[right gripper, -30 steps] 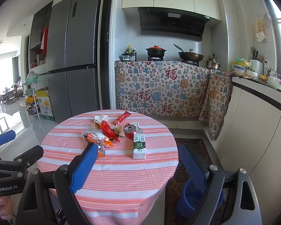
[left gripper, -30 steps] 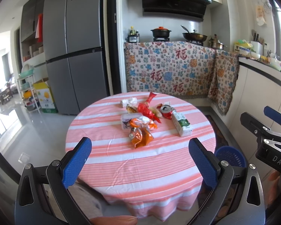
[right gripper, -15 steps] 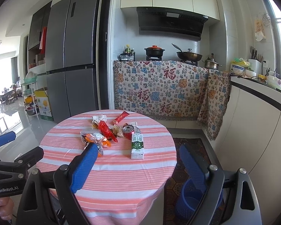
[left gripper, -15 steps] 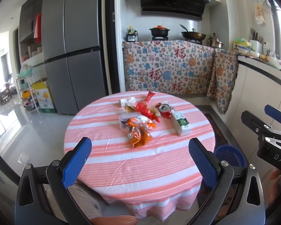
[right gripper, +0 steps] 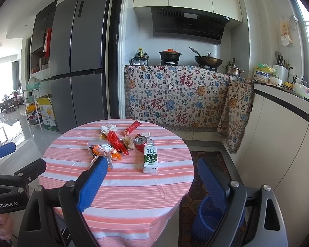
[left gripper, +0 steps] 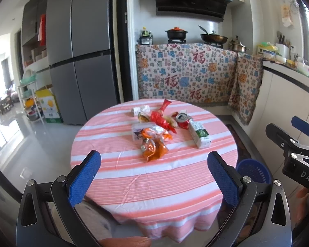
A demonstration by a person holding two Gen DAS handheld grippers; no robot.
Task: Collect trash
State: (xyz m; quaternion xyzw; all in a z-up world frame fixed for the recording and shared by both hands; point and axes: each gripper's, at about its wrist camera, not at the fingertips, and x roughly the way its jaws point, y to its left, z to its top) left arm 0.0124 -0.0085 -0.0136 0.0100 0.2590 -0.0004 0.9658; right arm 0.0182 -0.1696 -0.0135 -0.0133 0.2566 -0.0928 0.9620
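Both grippers, left (left gripper: 154, 177) and right (right gripper: 152, 183), hover with fingers spread, empty, short of the table (left gripper: 134, 185); reaching in, either could knock the can (left gripper: 182, 120) rolling or scatter wrappers (left gripper: 154, 148).

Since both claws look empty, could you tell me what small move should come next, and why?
Probably ease the right claw forward toward the milk carton: both claws are open and short of the table, and the carton lies nearest it, close to the blue basket.
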